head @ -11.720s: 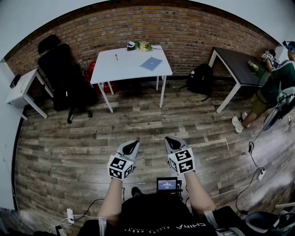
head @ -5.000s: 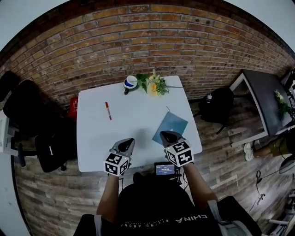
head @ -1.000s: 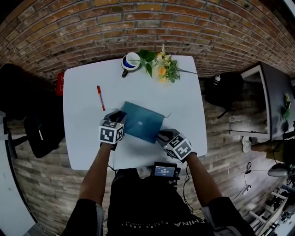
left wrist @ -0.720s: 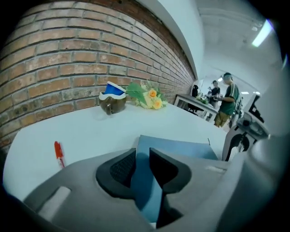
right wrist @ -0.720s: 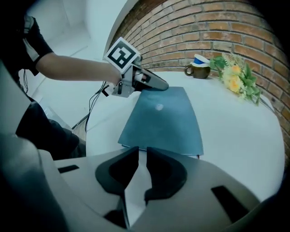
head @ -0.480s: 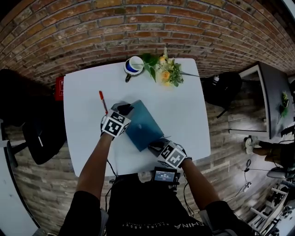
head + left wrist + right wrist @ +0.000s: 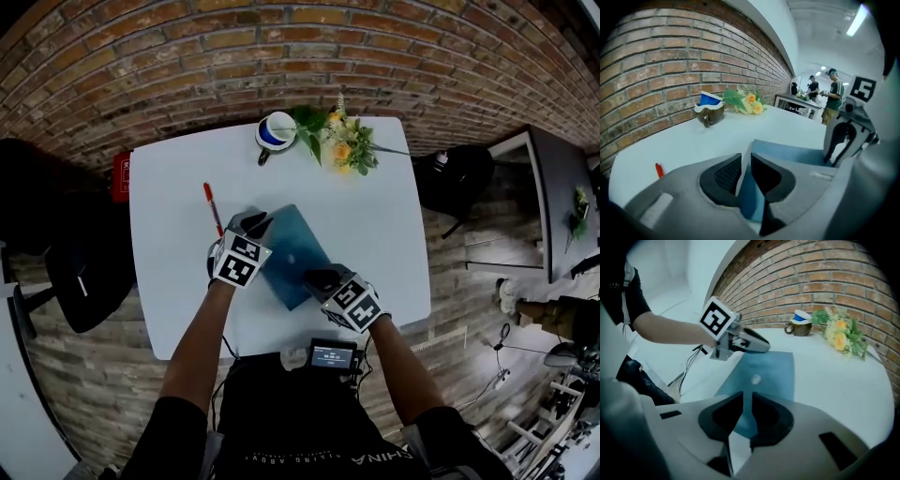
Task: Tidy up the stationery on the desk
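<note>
A blue notebook (image 7: 292,251) lies slanted in the middle of the white desk (image 7: 384,234). My left gripper (image 7: 256,226) is shut on its far left corner, and the blue edge (image 7: 754,187) sits between the jaws. My right gripper (image 7: 316,278) is shut on the near right corner, with the cover (image 7: 764,373) stretching away from its jaws. A red pen (image 7: 213,208) lies on the desk just left of the left gripper, and shows as a red tip (image 7: 659,169) in the left gripper view.
A blue-and-white cup (image 7: 275,132) and a bunch of flowers (image 7: 336,142) stand at the desk's far edge by the brick wall. A black chair (image 7: 56,253) is left of the desk, a black bag (image 7: 459,178) to its right. People (image 7: 832,93) stand at a distant table.
The person walked up to the desk. Within the last second both grippers turned the notebook from lying wide to slanted, and it shifted slightly right.
</note>
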`<state>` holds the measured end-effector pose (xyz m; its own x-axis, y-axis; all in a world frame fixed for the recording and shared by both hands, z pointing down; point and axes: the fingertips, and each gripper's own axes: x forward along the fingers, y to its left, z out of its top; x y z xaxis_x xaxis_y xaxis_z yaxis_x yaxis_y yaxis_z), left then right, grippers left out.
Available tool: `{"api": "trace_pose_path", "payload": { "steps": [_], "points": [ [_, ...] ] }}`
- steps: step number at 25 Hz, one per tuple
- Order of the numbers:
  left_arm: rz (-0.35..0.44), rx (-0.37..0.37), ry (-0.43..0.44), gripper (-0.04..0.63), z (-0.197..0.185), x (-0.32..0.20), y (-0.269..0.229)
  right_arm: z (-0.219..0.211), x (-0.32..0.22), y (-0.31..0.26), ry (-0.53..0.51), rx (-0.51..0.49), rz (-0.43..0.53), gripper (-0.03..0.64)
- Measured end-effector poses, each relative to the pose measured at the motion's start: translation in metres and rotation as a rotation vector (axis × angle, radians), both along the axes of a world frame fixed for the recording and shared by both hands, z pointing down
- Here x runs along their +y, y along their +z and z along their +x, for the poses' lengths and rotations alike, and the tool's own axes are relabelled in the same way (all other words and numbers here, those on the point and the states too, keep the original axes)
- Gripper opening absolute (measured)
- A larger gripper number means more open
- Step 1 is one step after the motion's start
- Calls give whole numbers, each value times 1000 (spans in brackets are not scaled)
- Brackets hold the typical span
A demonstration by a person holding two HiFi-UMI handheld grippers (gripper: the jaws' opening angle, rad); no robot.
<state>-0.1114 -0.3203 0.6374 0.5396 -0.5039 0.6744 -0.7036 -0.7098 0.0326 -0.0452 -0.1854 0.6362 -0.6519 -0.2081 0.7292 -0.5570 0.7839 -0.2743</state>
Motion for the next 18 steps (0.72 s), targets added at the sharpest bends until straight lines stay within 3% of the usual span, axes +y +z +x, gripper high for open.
{"api": "trace_pose_path", "payload": {
  "steps": [5,8,14,18],
  "points": [
    [10,59,-179,80,-27,27,-22,30,-35,4,124,24,25,134],
    [-30,59,-279,160,-43,46,-18,34,-42,10,123,52,29,160],
    [-206,112,-352,161,-36,107,0,38,-43,20,108,71,8,187],
    [-265,121,-375,162,-23,125,12,36,-39,23,93,56,-24,187]
  ]
}}
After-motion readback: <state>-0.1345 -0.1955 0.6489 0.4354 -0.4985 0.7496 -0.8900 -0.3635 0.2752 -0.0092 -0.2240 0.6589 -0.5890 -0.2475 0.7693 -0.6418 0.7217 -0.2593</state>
